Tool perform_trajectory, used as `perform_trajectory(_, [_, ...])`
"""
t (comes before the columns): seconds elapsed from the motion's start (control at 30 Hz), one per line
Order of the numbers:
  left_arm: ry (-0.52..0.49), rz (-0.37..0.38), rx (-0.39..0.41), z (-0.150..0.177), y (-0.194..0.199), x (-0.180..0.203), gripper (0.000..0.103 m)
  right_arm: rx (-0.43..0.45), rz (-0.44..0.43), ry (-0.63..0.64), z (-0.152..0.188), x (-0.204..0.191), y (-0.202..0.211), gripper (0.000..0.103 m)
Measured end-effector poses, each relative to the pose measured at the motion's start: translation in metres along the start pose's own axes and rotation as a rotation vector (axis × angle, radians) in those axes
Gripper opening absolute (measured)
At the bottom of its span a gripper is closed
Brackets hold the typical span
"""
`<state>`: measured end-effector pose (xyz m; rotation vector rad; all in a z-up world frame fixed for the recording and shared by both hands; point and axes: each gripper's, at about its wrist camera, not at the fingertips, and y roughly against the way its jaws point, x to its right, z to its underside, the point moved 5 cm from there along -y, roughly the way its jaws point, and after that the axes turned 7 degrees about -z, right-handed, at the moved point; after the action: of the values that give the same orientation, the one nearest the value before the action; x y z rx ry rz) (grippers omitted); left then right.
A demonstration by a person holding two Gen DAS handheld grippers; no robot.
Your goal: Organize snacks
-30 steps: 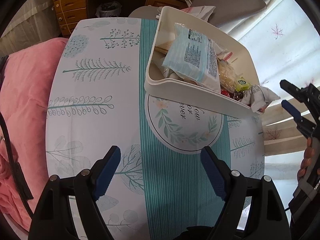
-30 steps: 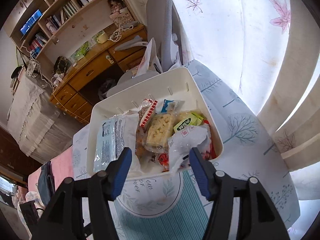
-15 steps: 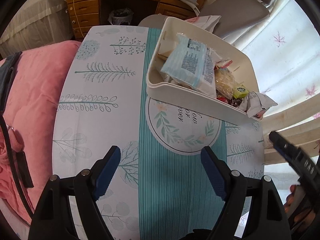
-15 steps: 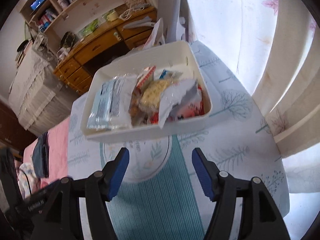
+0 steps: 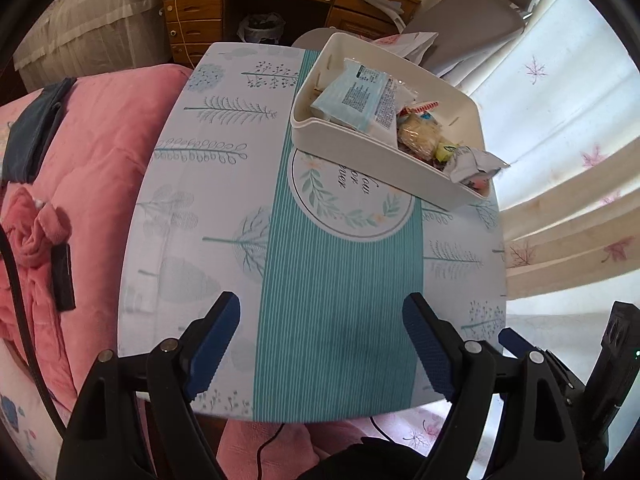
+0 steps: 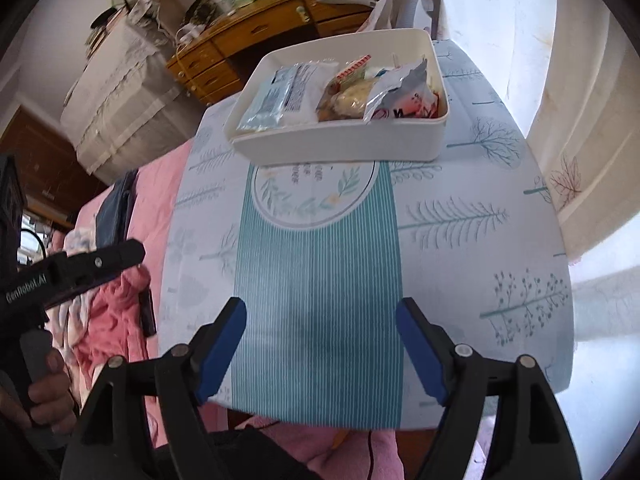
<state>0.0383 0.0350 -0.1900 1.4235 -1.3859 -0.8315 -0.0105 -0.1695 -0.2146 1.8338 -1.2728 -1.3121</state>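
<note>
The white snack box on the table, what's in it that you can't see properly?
- Left wrist view: snacks low in the white plastic box are hidden by the pale blue packet on top.
- Right wrist view: the box's near wall hides its floor.
- Both views: print on the crumpled white wrapper is too small to read.

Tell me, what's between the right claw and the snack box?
Only bare tablecloth lies between the empty, opening right claw and the snack box, seen in the right wrist view.

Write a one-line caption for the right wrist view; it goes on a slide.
Right gripper, empty and opening, above a patterned tablecloth, facing a white bin filled with snacks.
</note>
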Motion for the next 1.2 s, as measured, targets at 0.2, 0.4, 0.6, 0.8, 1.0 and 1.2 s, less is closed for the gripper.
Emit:
perform_trajectory(0.2, [-0.057,-0.004,0.016,0.046,0.032,0.018,0.089,0.016,-0.007,0.034,0.035,-0.015,0.041,0.079])
perform_trajectory(0.4, [-0.054,-0.047,0.074,0.084,0.06,0.031,0.089,-0.007,-0.038,0.084,0.062,-0.038,0.066,0.084])
perform_trajectory(0.6, [-0.069,-0.109,0.188,0.105,0.087,0.037,0.098,0.038,0.004,0.173,0.075,-0.056,0.091,0.096])
perform_trajectory(0.8, [-0.07,-0.127,0.242,0.104,0.102,0.045,0.102,0.094,0.039,0.205,0.072,-0.057,0.105,0.101])
perform_trajectory(1.0, [-0.059,-0.178,0.293,0.098,0.11,0.044,0.102,0.117,0.051,0.204,0.067,-0.055,0.105,0.103])
perform_trajectory(1.2, [-0.055,-0.199,0.296,0.093,0.107,0.045,0.102,0.115,0.052,0.205,0.066,-0.056,0.104,0.103])
